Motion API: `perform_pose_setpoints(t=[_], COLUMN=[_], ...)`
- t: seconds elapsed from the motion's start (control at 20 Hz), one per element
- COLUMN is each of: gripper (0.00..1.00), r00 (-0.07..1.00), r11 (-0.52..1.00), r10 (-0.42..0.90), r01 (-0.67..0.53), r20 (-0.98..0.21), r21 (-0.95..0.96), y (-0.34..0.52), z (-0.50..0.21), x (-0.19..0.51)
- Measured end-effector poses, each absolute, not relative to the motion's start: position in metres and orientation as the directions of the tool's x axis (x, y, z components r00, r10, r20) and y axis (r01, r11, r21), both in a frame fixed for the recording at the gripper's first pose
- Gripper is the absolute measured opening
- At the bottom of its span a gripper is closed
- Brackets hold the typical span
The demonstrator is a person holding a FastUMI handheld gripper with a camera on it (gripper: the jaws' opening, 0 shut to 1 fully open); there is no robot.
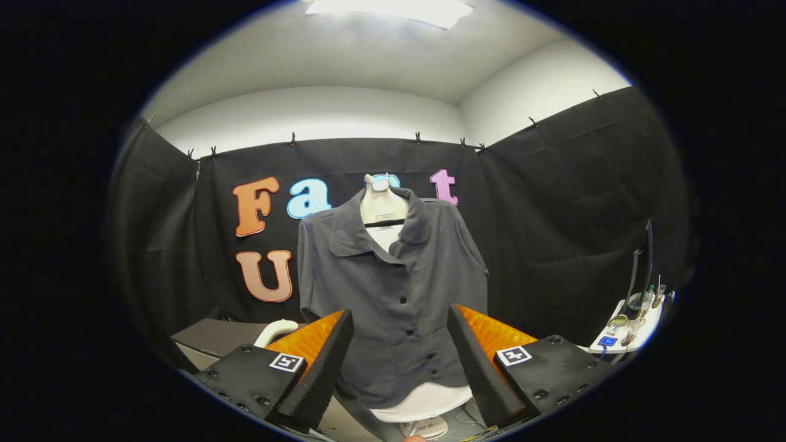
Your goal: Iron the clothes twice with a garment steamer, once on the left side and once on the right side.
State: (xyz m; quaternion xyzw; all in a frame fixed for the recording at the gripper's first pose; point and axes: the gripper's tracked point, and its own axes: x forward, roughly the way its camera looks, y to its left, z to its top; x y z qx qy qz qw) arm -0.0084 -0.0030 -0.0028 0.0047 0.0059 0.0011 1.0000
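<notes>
A dark grey button-up shirt (393,288) hangs on a white mannequin torso (382,205) straight ahead, beyond the fingers. My gripper (399,344) is open, its two fingers spread wide with nothing between them; the shirt's lower front shows through the gap. A white curved part (276,331), possibly the garment steamer, peeks out just behind the left finger, mostly hidden. The mannequin's white base (424,402) shows below the shirt hem.
A grey surface (215,337) lies low to the left, behind the left finger. To the right stands a white tray (629,328) with small bottles and tools, and dark upright bars rise beside it. Black cloth walls close the booth all round.
</notes>
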Motion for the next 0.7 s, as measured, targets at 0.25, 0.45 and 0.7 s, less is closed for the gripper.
perform_pose_setpoints(t=[0.25,0.45,0.7], gripper=[0.98,0.98,0.98], r00=[0.999,0.996,0.977], r11=[1.000,0.997,0.981], r10=[0.027,0.074,0.192], r01=[-0.027,-0.074,-0.193], r20=[-0.029,-0.048,-0.087], r21=[0.007,-0.010,0.005], y=[0.010,0.037,0.090], z=[-0.007,-0.013,-0.018], x=[-0.007,0.000,0.014])
